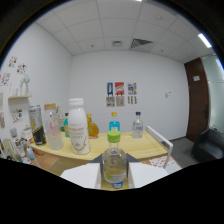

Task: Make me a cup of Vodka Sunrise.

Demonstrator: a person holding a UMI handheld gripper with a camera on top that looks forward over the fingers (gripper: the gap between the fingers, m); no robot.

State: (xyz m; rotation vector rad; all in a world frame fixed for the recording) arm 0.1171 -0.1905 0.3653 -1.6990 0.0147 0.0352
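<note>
Green cap (114, 136) up top, clear bottle (114, 165) dead centre in the gripper view, standing between the two white fingers (80, 175) of the gripper (114, 176). They sit close on both sides, but whether they actually press on it, I cannot tell. Beyond, at eleven o'clock, a tall white bottle (77, 125) stands on the wooden table (145, 147), with a clear lidded jar (52, 127) and a dark can (36, 125) out toward ten. An amber bottle (92, 126) sits just behind the white one. At twelve, a blue-capped bottle (114, 121); at one o'clock, a clear water bottle (138, 125). Posters (120, 94) hang on the far wall.
</note>
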